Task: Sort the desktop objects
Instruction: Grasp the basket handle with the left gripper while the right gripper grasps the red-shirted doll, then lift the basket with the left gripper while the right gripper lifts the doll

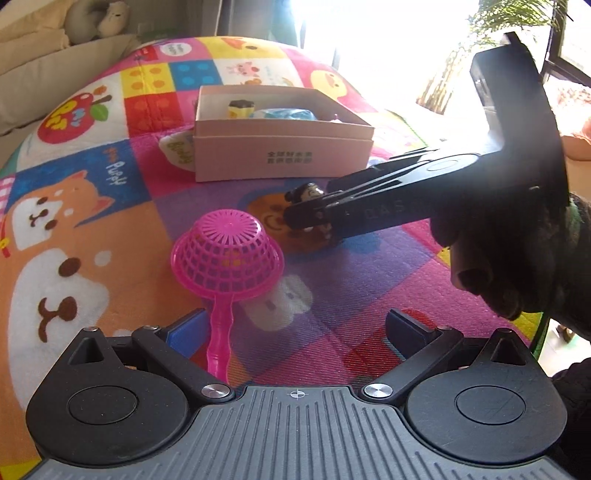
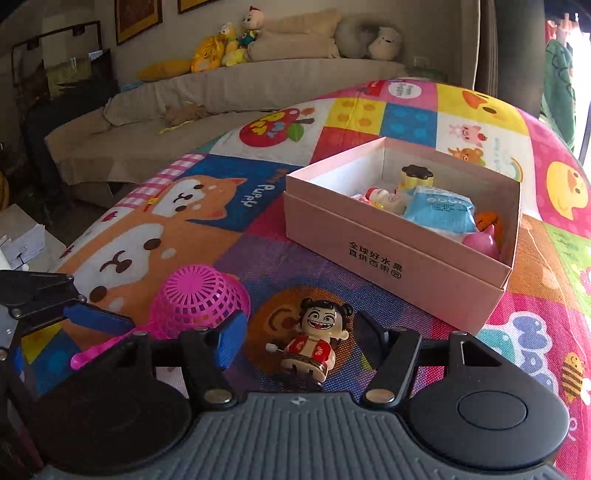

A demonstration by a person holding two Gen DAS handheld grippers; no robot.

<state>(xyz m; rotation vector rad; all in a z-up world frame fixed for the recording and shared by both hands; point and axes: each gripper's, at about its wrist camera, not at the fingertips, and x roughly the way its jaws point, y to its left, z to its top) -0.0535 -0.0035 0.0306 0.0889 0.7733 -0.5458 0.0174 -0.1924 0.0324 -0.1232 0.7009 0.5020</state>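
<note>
A wind-up doll toy (image 2: pixel 314 341) with black hair buns and a red top stands on the colourful mat between the open fingers of my right gripper (image 2: pixel 299 332); it also shows in the left wrist view (image 1: pixel 308 195), partly hidden by that gripper (image 1: pixel 306 218). A pink plastic strainer (image 1: pixel 225 258) lies dome up, its handle reaching to my open left gripper (image 1: pixel 295 332), beside the left finger (image 1: pixel 188 332). The strainer also shows in the right wrist view (image 2: pixel 199 302). A pink cardboard box (image 2: pixel 399 254) holds several toys and a blue packet (image 2: pixel 439 212).
The box (image 1: pixel 280 155) stands at the far side of the cartoon-printed mat (image 1: pixel 92 229). A beige sofa (image 2: pixel 221 96) with plush toys lies beyond the table. A bright window and a plant (image 1: pixel 517 22) are at the far right.
</note>
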